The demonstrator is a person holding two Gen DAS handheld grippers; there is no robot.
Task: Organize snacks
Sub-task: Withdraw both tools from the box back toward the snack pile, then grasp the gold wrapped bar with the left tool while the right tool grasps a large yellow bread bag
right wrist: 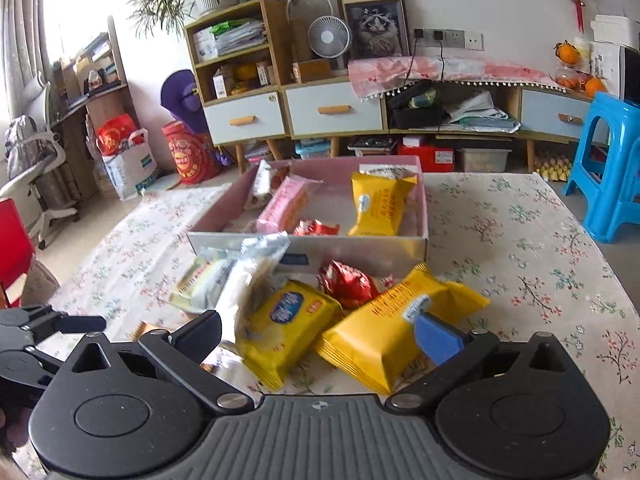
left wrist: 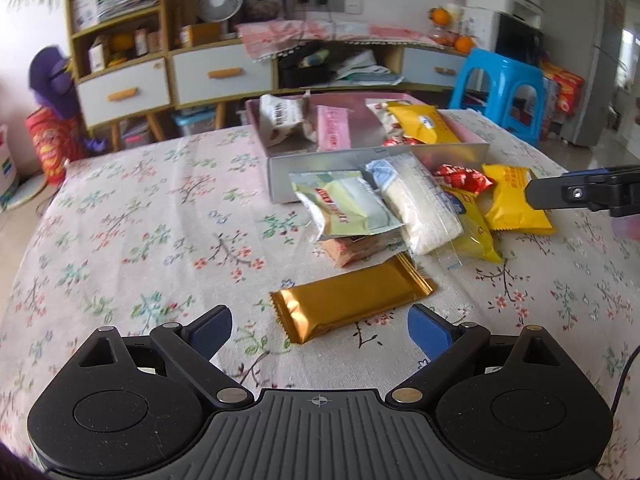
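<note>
A floral-clothed counter carries a pink-lined box of snacks at its far edge. Before the box lies a snack pile; a gold bar lies between the wide-open, empty left tongs. The right tongs, also spread and empty, hover over a yellow packet.

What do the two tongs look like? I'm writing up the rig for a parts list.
Both the left tongs and right tongs match: black plastic linkage arms with silver pivot pins, two round black hubs, a ribbed grey centre plate with a small crosshair mark, and blue ridged pads on the fingers. A dark cable trails beside the left one.
</note>
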